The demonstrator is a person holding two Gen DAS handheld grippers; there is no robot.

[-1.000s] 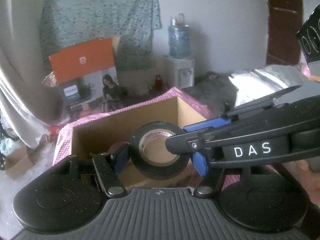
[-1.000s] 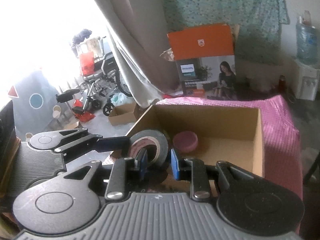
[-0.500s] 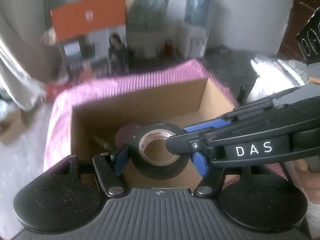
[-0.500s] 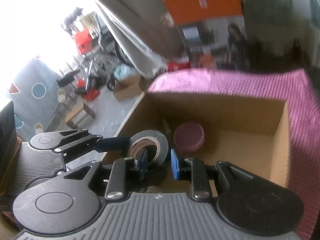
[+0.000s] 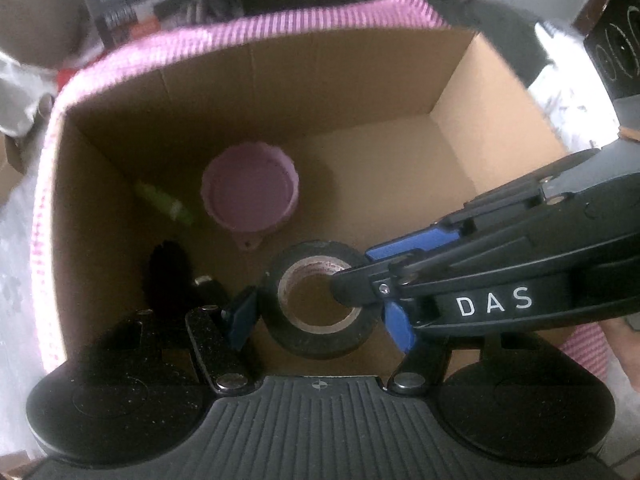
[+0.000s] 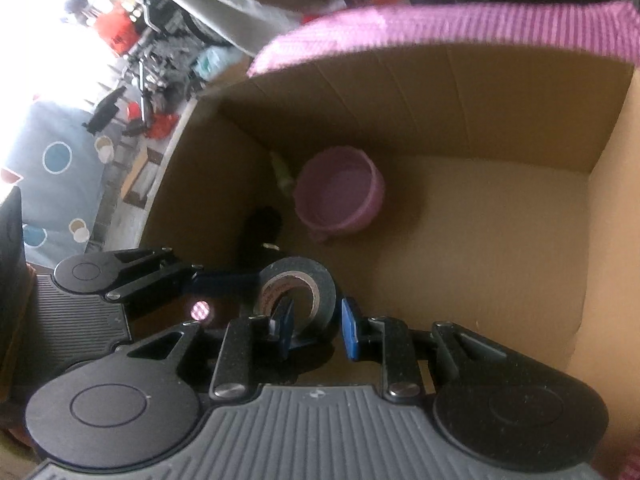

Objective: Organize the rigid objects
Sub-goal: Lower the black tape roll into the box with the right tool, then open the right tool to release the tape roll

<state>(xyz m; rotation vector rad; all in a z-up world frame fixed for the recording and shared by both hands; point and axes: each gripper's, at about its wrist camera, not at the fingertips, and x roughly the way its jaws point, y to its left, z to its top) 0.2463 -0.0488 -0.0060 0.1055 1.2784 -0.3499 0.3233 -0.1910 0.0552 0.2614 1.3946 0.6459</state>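
Tape roll held above the open box, pinched across its width by left claw and through its wall by right claw, one finger inside the core. Below, on the box floor: pink lid, green tube by the left wall, black brush near the left claw. Pink checked cloth under the box.
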